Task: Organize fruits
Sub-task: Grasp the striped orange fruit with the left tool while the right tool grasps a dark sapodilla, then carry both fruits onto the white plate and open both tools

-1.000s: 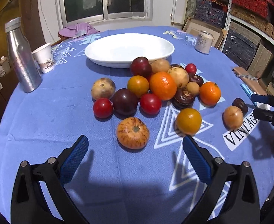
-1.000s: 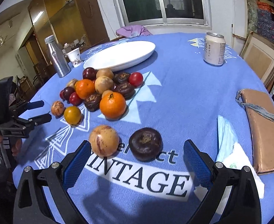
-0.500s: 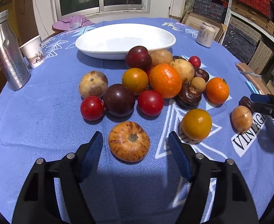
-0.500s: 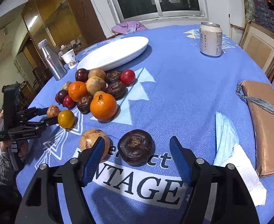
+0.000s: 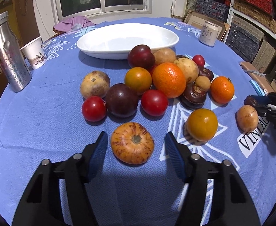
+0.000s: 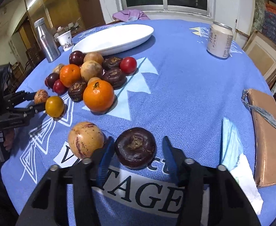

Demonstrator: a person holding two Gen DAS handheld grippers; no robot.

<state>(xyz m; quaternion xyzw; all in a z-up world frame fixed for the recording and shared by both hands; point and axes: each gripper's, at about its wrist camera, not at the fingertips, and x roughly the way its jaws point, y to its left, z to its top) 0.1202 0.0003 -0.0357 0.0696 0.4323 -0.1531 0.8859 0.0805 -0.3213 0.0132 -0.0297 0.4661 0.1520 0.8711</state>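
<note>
A pile of mixed fruit lies on a blue cloth before an empty white oval dish. My left gripper is open, its blue pads on either side of a striped orange fruit without touching it. My right gripper is open around a dark brown flat fruit, with small gaps on both sides. A tan speckled fruit lies just left of it. The left gripper also shows in the right wrist view, next to a yellow-orange fruit.
A steel bottle and a paper cup stand at the far left. A drink can stands at the far right. A brown pouch and a white and blue wrapper lie at the right table edge.
Both grippers have moved forward and narrowed. The left now brackets the striped orange fruit. The right now brackets the dark brown fruit.
</note>
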